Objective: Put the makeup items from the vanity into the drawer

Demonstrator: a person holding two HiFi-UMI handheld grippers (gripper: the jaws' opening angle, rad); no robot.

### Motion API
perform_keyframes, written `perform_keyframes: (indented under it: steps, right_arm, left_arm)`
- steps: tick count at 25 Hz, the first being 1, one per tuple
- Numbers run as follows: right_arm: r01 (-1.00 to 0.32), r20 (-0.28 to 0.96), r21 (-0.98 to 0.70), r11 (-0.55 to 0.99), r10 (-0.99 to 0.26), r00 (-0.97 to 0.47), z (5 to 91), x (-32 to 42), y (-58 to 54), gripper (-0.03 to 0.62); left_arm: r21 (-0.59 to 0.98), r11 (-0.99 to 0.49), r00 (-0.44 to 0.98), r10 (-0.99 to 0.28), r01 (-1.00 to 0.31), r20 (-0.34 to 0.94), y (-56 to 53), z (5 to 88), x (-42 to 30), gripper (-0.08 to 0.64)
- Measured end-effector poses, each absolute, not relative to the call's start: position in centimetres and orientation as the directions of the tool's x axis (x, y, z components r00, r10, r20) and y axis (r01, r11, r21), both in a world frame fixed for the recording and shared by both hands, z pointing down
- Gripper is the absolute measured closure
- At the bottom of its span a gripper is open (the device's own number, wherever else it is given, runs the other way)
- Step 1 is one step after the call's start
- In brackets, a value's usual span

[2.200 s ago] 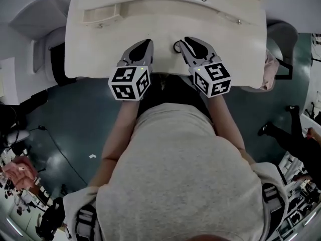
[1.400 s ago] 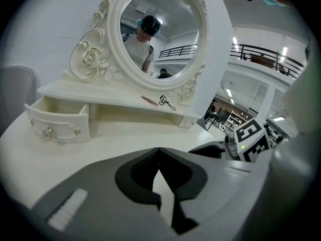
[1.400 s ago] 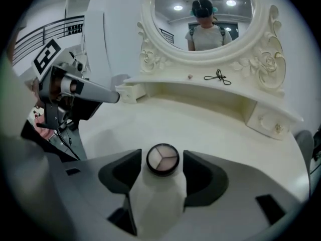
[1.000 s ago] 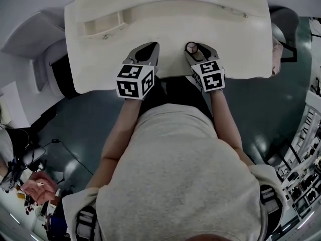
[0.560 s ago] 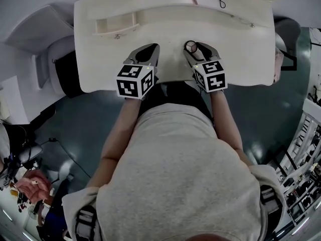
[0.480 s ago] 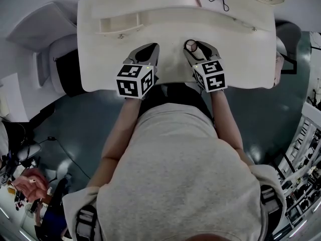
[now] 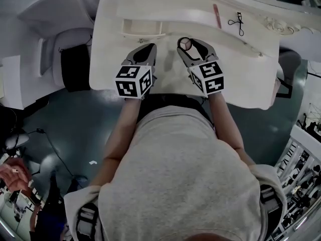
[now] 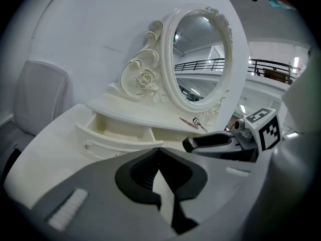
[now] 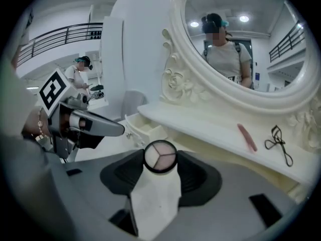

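A round three-shade makeup compact (image 9: 160, 156) sits clamped between the jaws of my right gripper (image 9: 160, 170). In the head view that compact (image 7: 184, 43) hangs over the white vanity top (image 7: 241, 59), just right of the open drawer (image 7: 142, 28). My left gripper (image 7: 149, 47) rests beside it over the table's front, jaws shut and empty (image 8: 159, 152). A pink stick (image 7: 216, 15) and a black eyelash curler (image 7: 237, 22) lie on the raised shelf at the back right. The drawer (image 8: 118, 129) looks empty from the left gripper view.
An oval mirror (image 8: 200, 49) in a carved white frame rises behind the shelf. A pale chair (image 7: 60, 14) stands left of the vanity, and a white panel (image 7: 11, 82) beside it. The person's torso fills the lower head view. Dark floor surrounds the table.
The right gripper closed on the compact after the earliest frame and has carried it up and left, closer to the open drawer. The head view has swung; the left gripper stays shut.
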State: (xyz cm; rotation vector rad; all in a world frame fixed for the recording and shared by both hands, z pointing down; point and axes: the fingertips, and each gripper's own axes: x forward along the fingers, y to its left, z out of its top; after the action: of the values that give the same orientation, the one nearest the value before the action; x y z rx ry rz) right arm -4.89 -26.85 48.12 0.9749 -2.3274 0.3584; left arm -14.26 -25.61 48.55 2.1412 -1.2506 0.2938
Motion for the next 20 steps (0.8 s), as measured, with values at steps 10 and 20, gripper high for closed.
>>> perform_keyframes:
  steps: [10, 20]
  right_arm:
    - [-0.593, 0.55, 0.0, 0.806, -0.495, -0.673, 46.2, -11.8, -29.4, 0.376]
    - [-0.579, 0.568, -0.045, 0.814, -0.455, -0.685, 47.6, -15.2, -31.1, 0.376]
  left_arm:
    - [0.39, -0.341, 0.502, -0.733, -0.855, 0.46, -26.4, 48.3, -17.7, 0.551]
    - [0.4, -0.289, 0.464, -0.755, -0.87, 0.463, -26.6, 48.5, -19.8, 0.551]
